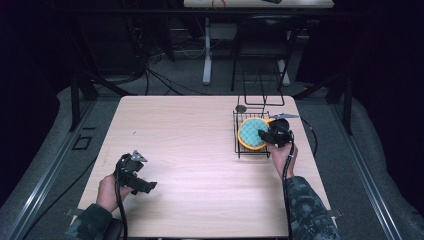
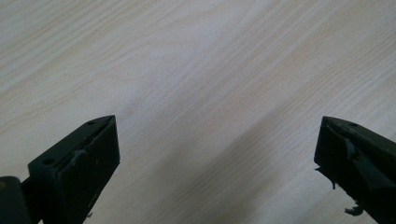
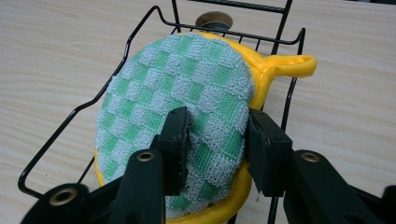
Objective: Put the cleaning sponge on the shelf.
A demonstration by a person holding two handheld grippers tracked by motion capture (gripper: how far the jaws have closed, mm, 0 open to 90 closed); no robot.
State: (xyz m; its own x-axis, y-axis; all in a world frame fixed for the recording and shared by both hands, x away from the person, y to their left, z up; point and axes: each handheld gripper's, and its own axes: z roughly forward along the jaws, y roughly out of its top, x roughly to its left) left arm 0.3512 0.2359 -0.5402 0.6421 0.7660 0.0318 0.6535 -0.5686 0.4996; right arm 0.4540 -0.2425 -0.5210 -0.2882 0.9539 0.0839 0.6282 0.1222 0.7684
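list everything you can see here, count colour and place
pad: 1, green-white check with yellow rim and loop, leaning in the rack
rack: 1, black wire, right side of table
knob: 1, brown, round, just behind the rack
table: 1, light wood, centre
left gripper: 1, black, over bare table at near left, jaws wide apart
right gripper: 1, black, at the rack, jaws either side of a fold of the pad

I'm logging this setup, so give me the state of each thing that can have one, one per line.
Round checked pot holder: tilted in the rack, edge between the right fingers.
Black wire rack: upright on the table.
Right gripper: fingers astride the pot holder's edge; whether the grip holds is unclear.
Left gripper: wide open, nothing between its fingers.
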